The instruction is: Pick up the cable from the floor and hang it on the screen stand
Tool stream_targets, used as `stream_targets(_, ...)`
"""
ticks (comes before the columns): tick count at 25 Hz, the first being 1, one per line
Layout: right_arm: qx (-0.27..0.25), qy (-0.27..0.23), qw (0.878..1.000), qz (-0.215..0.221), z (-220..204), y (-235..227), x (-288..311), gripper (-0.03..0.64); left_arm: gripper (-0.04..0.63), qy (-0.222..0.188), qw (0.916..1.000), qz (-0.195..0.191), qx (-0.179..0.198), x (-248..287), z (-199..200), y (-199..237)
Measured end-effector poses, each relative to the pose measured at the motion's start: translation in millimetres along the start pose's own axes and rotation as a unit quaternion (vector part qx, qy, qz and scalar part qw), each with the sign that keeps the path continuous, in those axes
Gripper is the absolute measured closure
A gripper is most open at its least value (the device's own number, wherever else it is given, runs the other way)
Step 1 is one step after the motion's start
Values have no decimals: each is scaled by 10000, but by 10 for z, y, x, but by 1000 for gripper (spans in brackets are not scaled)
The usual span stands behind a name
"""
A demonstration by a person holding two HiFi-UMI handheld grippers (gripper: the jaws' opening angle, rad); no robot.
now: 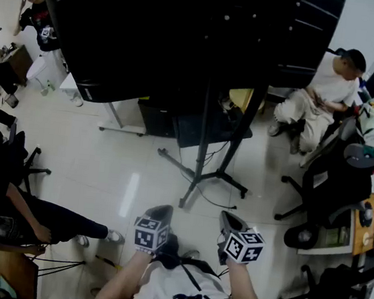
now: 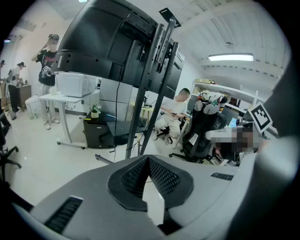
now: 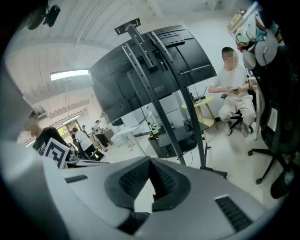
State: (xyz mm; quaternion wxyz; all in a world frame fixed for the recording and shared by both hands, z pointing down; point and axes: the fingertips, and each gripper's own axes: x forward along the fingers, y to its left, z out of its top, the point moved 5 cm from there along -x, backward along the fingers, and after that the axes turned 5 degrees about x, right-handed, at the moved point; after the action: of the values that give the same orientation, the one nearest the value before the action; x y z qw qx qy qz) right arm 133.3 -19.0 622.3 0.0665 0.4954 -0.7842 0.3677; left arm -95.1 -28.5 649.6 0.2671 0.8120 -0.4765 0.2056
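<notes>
- Cable (image 1: 217, 201) grabbing looks like the step now: open one claw, go down low, and pinch across the thin line.
- It lies on the floor (image 1: 105, 163) by the foot of the screen stand (image 1: 202, 147), well apart from both claws.
- Its long line seems to curve side to side in the head view, but it is too thin to be sure.
- Shut tight and holding nothing: left claw (image 2: 148, 159) and right claw (image 3: 150, 161).

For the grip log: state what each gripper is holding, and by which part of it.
Nothing is held. The left gripper and the right gripper are both shut, with nothing between their jaws.
</notes>
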Motion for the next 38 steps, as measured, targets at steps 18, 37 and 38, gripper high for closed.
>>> stream_targets(18,-123,232,9996,-104,697,-234,1137,614,477,659,9959,605,127,1941,510,1331)
stream_targets(37,164,474,9976,-472,1145,-316,2338,614,477,1348,9890,346,502,3380,810,2202)
stream_targets(38,180,474,9976,-479,1152,-330,2359,614,477,1395,9881,343,556,3423,806,2215)
